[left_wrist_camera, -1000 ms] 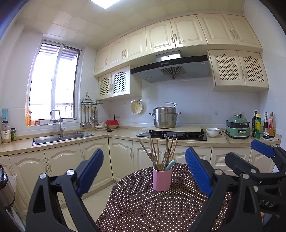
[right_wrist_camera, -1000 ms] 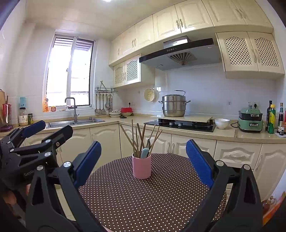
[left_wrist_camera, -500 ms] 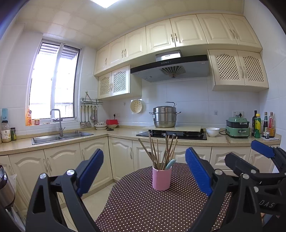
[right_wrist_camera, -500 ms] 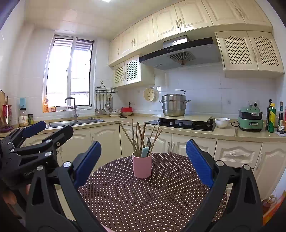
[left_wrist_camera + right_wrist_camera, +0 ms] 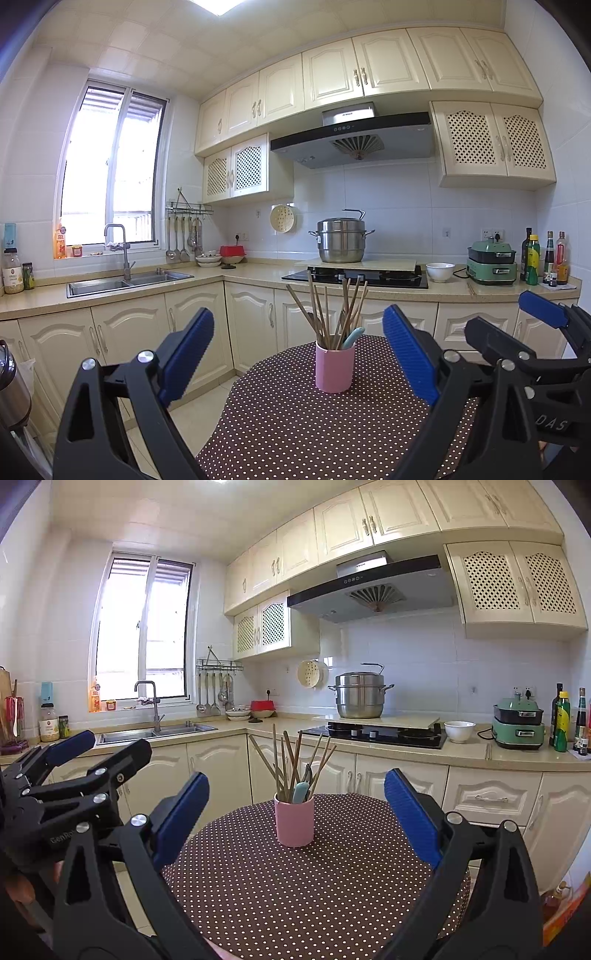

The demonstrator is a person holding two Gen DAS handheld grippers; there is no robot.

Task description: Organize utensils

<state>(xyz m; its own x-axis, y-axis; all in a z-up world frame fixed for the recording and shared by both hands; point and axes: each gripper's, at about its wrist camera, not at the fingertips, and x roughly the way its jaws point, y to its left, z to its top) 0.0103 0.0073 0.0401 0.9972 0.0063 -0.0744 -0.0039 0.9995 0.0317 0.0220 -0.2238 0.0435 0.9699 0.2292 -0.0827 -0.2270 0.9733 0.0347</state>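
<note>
**Both grippers spread above the table, pink cup untouched**

Your left gripper (image 5: 299,354) has its blue-padded jaws spread wide, with nothing between them. Your right gripper (image 5: 295,812) is spread the same way and also carries nothing. Both hang over the near side of the round table with the brown, white-dotted cloth (image 5: 314,886).

The cylindrical pink cup (image 5: 294,825) stands upright on the cloth, toward the far side of the table. In each wrist view it sits between the two pads, well apart from them. Out of the cup fans a bundle of thin wooden chopsticks (image 5: 291,760); they lean outward in several directions. A pale teal utensil handle (image 5: 300,792) rests against the rim among them.

In the left wrist view your right gripper shows at the right edge. Behind the table runs the beige kitchen counter (image 5: 443,291), bearing a stainless steel steamer pot (image 5: 341,240) and a white bowl (image 5: 439,271).
</note>
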